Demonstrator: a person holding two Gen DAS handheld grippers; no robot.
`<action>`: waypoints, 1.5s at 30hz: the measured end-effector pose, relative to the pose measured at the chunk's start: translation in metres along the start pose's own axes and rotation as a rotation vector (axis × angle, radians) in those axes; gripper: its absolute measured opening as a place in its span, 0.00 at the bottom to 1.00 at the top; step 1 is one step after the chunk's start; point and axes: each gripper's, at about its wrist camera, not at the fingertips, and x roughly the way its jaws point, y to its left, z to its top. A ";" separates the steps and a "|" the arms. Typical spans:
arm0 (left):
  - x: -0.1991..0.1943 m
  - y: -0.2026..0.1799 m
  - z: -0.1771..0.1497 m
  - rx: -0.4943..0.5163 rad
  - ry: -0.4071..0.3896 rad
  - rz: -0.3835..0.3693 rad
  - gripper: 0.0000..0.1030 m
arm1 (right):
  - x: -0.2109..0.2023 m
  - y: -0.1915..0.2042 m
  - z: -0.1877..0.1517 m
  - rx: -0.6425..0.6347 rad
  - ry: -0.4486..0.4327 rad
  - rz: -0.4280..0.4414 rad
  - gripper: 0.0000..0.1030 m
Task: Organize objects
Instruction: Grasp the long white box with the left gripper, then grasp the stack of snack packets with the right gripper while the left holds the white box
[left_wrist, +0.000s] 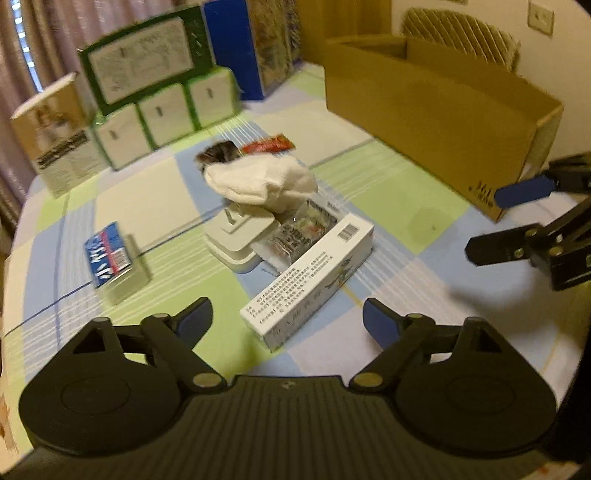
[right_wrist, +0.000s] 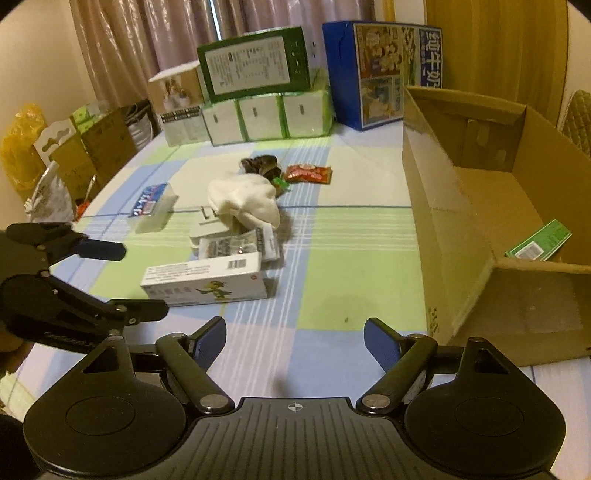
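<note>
A long white box with a green dinosaur print (left_wrist: 310, 280) (right_wrist: 207, 282) lies on the checked tablecloth just ahead of my open left gripper (left_wrist: 288, 321). Behind it sit a clear packet (left_wrist: 295, 236) (right_wrist: 236, 247), a white charger block (left_wrist: 240, 236) (right_wrist: 207, 227), a white cloth (left_wrist: 258, 181) (right_wrist: 243, 203), a dark furry item (right_wrist: 260, 164) and a red snack pack (left_wrist: 269, 144) (right_wrist: 308, 173). A blue-topped small box (left_wrist: 110, 258) (right_wrist: 151, 201) lies to the left. My right gripper (right_wrist: 295, 345) is open and empty, near the cardboard box (right_wrist: 461, 206) (left_wrist: 436, 110), which holds a green box (right_wrist: 539, 243).
Stacked green-and-white cartons (right_wrist: 266, 114) (left_wrist: 162, 110), a tan box (left_wrist: 55, 136) and a blue milk carton box (right_wrist: 384, 70) line the far edge. Bags and boxes (right_wrist: 55, 166) stand off the table's left side. A chair back (left_wrist: 458, 33) rises behind the cardboard box.
</note>
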 end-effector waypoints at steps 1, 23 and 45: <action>0.009 0.002 0.001 0.006 0.020 -0.013 0.71 | 0.003 -0.001 0.000 0.001 0.001 -0.002 0.78; 0.038 -0.025 0.016 0.091 0.114 -0.145 0.21 | 0.032 -0.006 -0.004 -0.016 0.049 -0.033 0.78; -0.004 0.076 -0.034 -0.288 0.080 0.093 0.20 | 0.119 0.054 0.039 -0.052 0.018 0.050 0.98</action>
